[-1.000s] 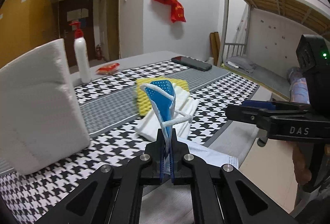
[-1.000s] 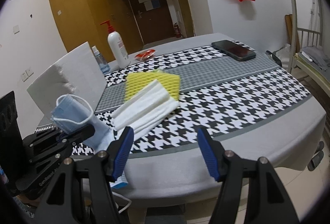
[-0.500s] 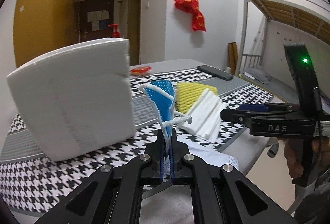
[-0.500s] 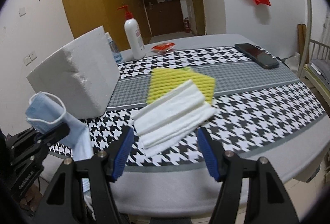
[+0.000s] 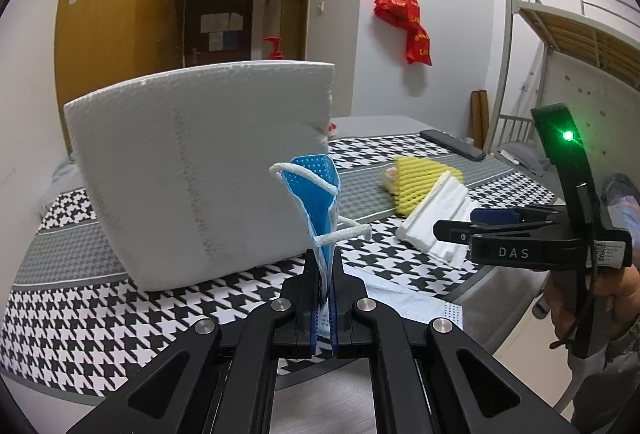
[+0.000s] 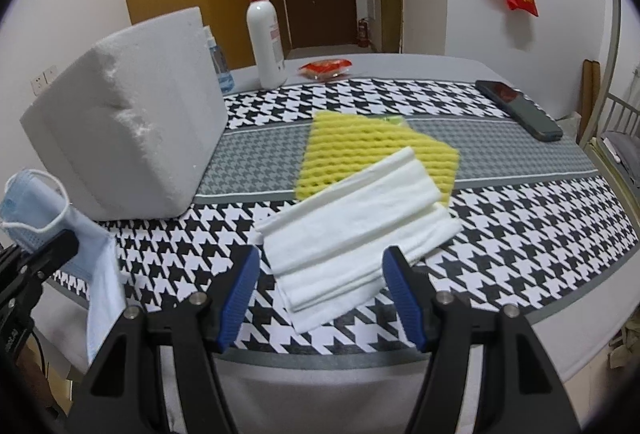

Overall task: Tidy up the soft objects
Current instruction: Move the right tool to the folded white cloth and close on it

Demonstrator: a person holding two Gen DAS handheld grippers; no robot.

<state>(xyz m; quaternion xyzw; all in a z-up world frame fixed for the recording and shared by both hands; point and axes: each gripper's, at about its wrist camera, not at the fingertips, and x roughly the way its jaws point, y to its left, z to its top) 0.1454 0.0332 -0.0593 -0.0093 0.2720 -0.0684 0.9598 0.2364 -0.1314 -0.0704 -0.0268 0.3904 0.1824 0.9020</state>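
My left gripper [image 5: 324, 266] is shut on a blue face mask [image 5: 316, 202], which stands up between the pads with its white ear loops sticking out; the same mask [image 6: 36, 210] shows at the left of the right wrist view. A second pale mask [image 5: 408, 302] lies at the table's front edge under it. My right gripper [image 6: 322, 282] is open, hovering just in front of a folded white cloth [image 6: 352, 230] that lies partly over a yellow foam sheet [image 6: 360, 150]. A large white foam block [image 6: 128, 138] stands on the left of the table.
The table carries a houndstooth cloth [image 6: 520, 218]. At the back stand a white pump bottle [image 6: 266, 42], a small blue-labelled bottle [image 6: 220, 70], a red packet [image 6: 326, 68] and a dark phone [image 6: 520, 110]. A metal bunk bed [image 5: 568, 46] is off to the right.
Both grippers have slid leftward along the table's front edge. The foam block now fills the middle of the left view, and the white cloth sits centred before the right gripper's open fingers.
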